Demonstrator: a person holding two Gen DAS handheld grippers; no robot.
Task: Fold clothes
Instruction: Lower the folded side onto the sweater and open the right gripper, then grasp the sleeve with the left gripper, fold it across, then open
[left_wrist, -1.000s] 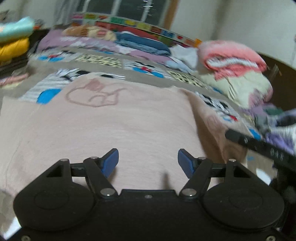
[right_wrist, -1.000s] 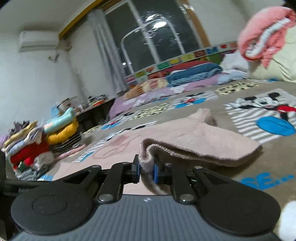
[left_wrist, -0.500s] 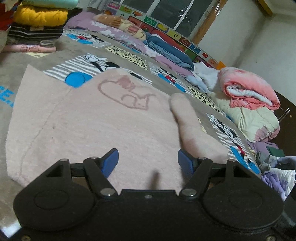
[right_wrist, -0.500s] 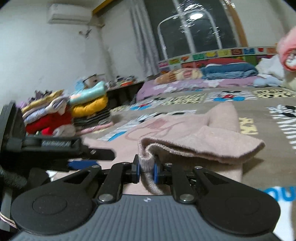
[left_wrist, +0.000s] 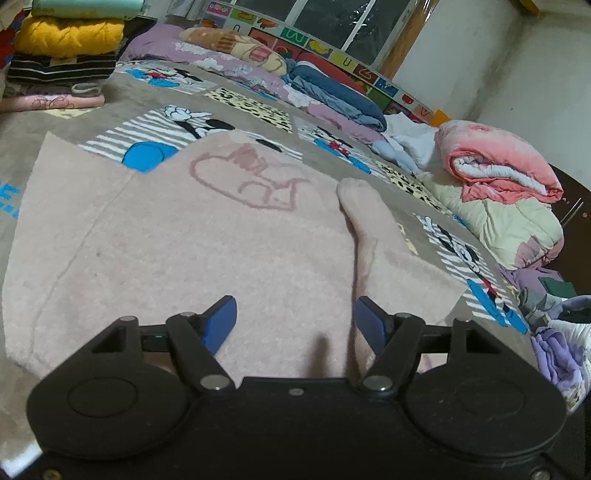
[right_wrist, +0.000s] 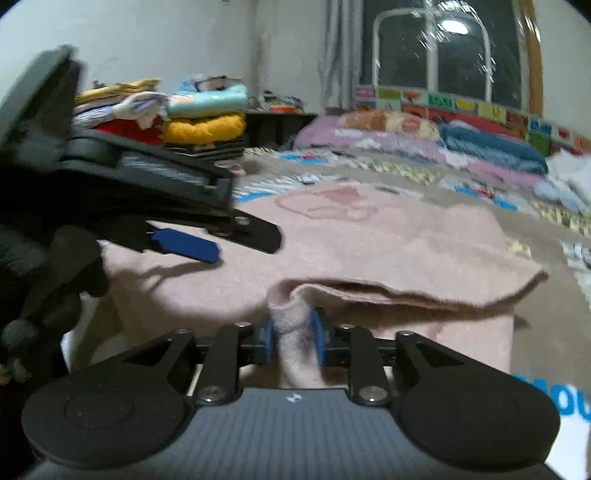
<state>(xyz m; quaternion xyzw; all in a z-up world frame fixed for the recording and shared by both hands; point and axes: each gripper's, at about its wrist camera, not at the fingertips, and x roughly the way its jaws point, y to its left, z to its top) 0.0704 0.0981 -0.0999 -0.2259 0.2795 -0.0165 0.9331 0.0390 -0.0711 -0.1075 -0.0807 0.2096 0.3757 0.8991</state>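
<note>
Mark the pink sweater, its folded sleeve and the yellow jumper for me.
pink sweater (left_wrist: 184, 251): left wrist view, chest panel.
folded sleeve (left_wrist: 360, 218): left wrist view, near the cuff.
yellow jumper (left_wrist: 70, 35): left wrist view, front face.

Pale pink sweater (left_wrist: 207, 251) — darker pink heart outline; cartoon-patterned taupe blanket (left_wrist: 258, 114).

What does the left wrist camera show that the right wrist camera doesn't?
Only the left wrist view shows the rolled pink quilt and the left gripper, open over the fabric. Only the right wrist view shows the right gripper, its jaws just opening, sleeve cuff between them. Both show the pink sweater and the folded pile.
</note>
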